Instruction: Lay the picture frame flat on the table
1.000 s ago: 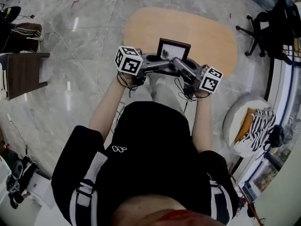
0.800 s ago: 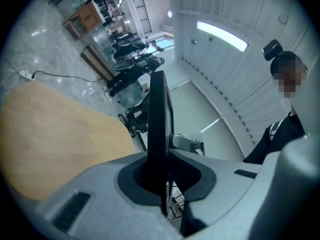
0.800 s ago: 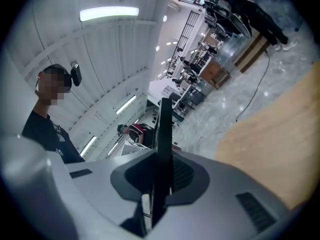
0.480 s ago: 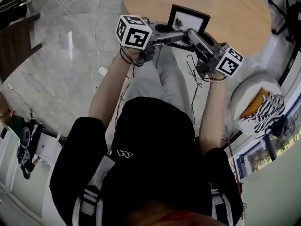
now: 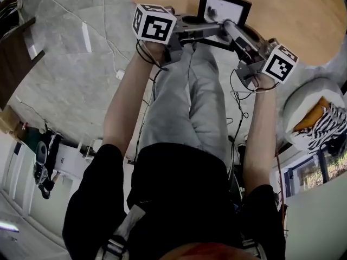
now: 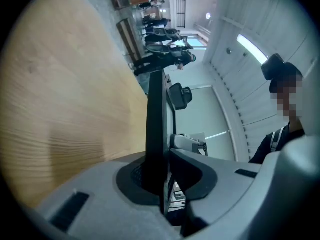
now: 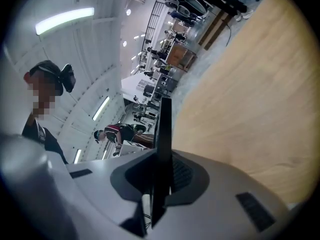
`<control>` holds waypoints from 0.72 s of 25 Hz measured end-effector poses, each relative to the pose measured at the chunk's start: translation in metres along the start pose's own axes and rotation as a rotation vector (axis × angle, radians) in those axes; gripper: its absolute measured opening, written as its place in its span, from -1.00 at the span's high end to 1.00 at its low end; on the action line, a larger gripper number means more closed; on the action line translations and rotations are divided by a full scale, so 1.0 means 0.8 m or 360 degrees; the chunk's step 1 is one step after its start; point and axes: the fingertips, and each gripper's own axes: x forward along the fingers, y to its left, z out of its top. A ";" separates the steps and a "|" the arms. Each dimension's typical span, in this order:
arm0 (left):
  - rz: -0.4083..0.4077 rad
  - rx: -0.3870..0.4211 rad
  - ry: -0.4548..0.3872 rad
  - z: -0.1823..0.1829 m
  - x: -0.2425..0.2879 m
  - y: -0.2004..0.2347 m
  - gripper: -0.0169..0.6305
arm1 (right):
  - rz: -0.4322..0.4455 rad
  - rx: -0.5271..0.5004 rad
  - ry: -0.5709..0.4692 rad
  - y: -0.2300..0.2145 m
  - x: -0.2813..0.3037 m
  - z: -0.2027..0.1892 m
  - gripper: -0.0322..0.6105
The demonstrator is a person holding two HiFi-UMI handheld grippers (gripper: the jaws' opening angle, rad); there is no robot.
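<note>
The picture frame, black with a white mat, is over the near edge of the wooden table, and its face shows from above. Both grippers meet at its near edge. My left gripper has the frame's edge between its jaws, which are opening. The frame rests against one pad, and a gap shows on the other side. My right gripper is shut on the frame's thin edge, with both pads against it. Whether the frame touches the tabletop is hidden.
A white round stool with a striped cloth stands at the right. Dark wooden furniture is at the left, and a cable lies on the marble floor. The person's legs are below the grippers. People stand in the background.
Both grippers and the frame sit higher in the head view, and the table edge has moved to the top. More of the person's legs show. Both grippers stay at the frame's near edge.
</note>
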 end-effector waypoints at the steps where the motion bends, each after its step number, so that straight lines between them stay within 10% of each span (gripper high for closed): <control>1: 0.0002 -0.0011 0.0001 -0.003 0.004 0.011 0.79 | -0.0002 0.0023 -0.0004 -0.012 0.002 -0.004 0.76; 12: 0.0278 -0.0019 0.0139 -0.052 -0.058 0.087 0.56 | -0.0081 0.0092 -0.0060 -0.077 0.025 -0.007 0.80; 18: 0.0320 -0.0054 0.0010 -0.058 -0.065 0.088 0.90 | -0.0239 0.0170 -0.0085 -0.122 0.037 -0.018 0.80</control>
